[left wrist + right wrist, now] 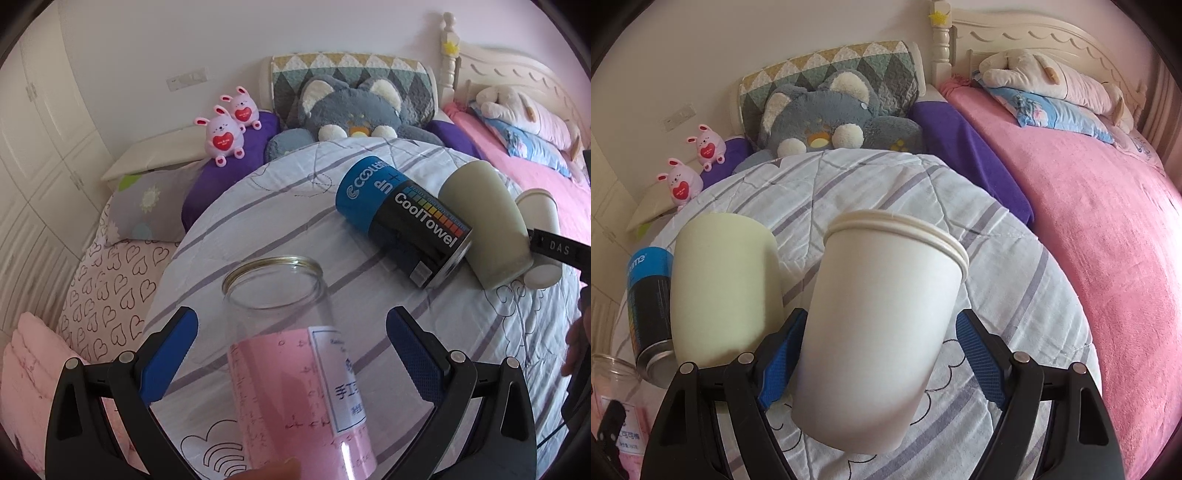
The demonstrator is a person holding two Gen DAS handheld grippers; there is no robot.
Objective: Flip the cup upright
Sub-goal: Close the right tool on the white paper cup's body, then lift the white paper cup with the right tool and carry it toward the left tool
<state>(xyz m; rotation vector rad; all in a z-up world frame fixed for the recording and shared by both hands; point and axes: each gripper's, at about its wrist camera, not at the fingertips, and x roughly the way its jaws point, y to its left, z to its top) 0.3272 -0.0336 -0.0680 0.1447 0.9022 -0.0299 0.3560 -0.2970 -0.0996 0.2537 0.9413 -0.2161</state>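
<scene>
A clear glass jar with a pink paper label (295, 369) is seen closest to the left wrist camera, between the blue-padded fingers of the left gripper (291, 354). Its open mouth points away, and gaps are seen between the pads and the glass, so the jaws are spread and nothing is clamped. In the right wrist view, a white paper cup with a rolled rim (879, 332) is framed by the right gripper (879, 354); its rim is up and tilted slightly. The left pad appears to touch the cup, while a gap is seen at the right pad, so a firm grip cannot be told. Beside it on the striped white quilt (1015, 295) lie a pale green cup (724, 284) and a blue-and-black "CoolTowel" canister (646, 295).
</scene>
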